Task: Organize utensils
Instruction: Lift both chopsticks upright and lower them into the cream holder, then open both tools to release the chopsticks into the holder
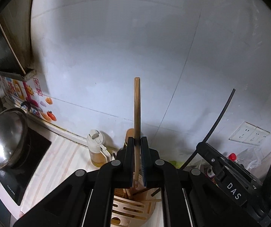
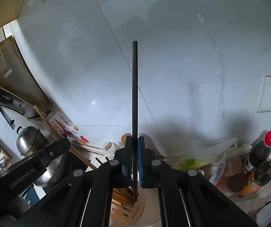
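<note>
Two chopsticks: left gripper (image 1: pixel 137 141) wooden (image 1: pixel 137 106), right gripper (image 2: pixel 135 141) black (image 2: pixel 134 87).

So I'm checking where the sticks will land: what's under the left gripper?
Below the left gripper and its wooden chopstick sits a utensil holder with a slotted wooden spatula inside; its bottom is hidden.

Back wall (image 1: pixel 154 56): large glossy white tiles, thin grey grout lines, soft glare near top. Double wall socket (image 1: pixel 249 134) low on right of wall. Counter (image 1: pixel 63 160) pale, faint stripes, runs along wall base. Black cooktop (image 1: pixel 31 162) at left carries a steel pot with lid (image 1: pixel 4 138). Colourful stickers (image 1: pixel 31 98) on the lower left tiles. Dark range hood (image 1: pixel 1 56) above. Light dim and even.
</note>
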`<action>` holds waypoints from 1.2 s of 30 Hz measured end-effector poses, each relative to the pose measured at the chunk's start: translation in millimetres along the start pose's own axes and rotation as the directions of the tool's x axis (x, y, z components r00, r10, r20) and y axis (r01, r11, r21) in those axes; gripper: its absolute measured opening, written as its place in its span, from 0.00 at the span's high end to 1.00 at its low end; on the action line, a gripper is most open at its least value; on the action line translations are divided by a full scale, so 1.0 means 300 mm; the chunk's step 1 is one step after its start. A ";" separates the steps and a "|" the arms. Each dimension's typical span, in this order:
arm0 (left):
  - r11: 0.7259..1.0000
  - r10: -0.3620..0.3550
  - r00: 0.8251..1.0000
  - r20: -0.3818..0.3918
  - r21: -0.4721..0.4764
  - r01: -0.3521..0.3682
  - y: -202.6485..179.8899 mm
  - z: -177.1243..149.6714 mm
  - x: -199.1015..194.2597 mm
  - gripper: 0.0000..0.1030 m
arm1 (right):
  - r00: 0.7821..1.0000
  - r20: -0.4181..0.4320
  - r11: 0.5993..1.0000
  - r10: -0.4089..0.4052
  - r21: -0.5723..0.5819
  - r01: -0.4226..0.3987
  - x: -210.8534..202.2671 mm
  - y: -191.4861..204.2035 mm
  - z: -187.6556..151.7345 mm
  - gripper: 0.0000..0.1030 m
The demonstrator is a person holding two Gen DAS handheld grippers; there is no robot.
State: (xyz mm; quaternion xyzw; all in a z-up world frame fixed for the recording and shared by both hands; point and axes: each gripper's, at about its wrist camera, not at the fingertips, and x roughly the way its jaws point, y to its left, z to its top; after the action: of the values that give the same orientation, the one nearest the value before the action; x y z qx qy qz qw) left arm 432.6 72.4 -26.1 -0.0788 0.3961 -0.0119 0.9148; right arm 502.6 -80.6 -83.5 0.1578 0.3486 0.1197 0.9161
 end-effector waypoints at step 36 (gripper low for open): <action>0.979 -0.144 0.972 -0.185 -0.167 0.113 0.104 -0.083 0.082 0.93 | 0.964 -0.253 0.995 0.082 -0.028 -0.092 0.127 -0.020 -0.176 0.92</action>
State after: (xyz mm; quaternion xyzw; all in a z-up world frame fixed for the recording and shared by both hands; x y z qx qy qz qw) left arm 430.2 97.7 -65.6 -0.1737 0.4778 -0.0482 0.8597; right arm 495.3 -62.7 -145.8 0.1384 0.4523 0.1857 0.8613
